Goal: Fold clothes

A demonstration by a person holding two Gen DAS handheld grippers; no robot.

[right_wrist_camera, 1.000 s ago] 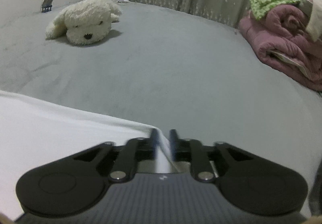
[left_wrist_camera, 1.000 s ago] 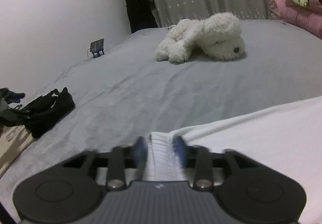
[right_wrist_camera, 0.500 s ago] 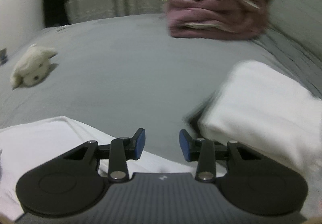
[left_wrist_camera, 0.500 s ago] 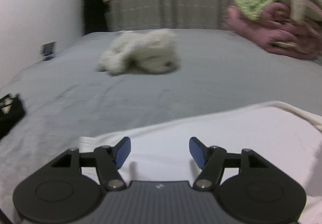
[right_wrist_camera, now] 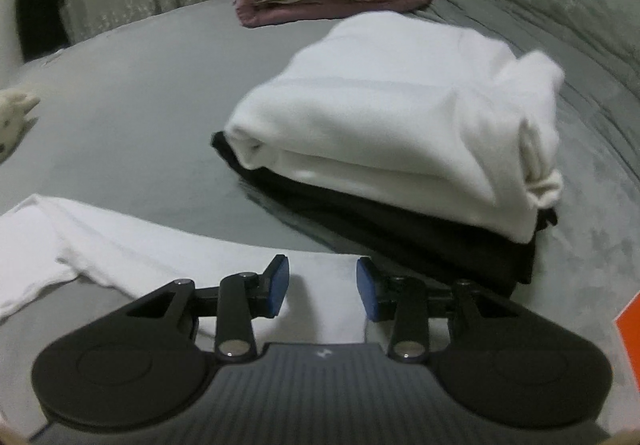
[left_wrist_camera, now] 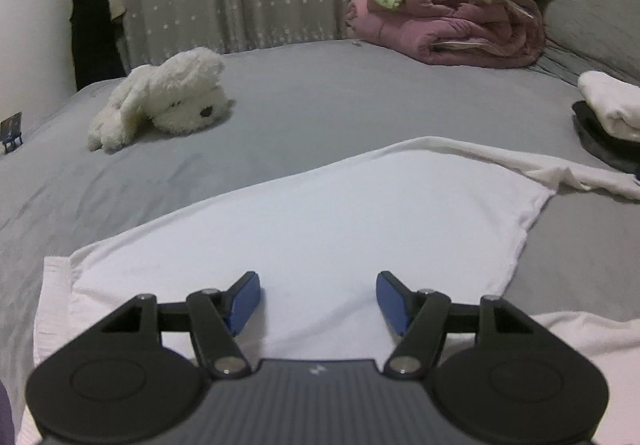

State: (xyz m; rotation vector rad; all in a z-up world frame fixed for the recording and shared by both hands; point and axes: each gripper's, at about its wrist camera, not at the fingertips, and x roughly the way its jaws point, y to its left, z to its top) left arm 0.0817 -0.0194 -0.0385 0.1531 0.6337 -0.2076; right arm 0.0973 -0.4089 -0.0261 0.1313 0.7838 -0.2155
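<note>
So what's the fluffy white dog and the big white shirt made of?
The toy dog looks like plush, with shaggy, fuzzy fibres. The white shirt looks like thin, matte knit cloth, probably cotton: it lies limp and flat with soft wrinkles.

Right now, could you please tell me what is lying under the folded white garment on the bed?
Under the folded white garment lies a folded black garment, showing along the front and right edges. Whether anything else sits beneath it is hidden.
</note>
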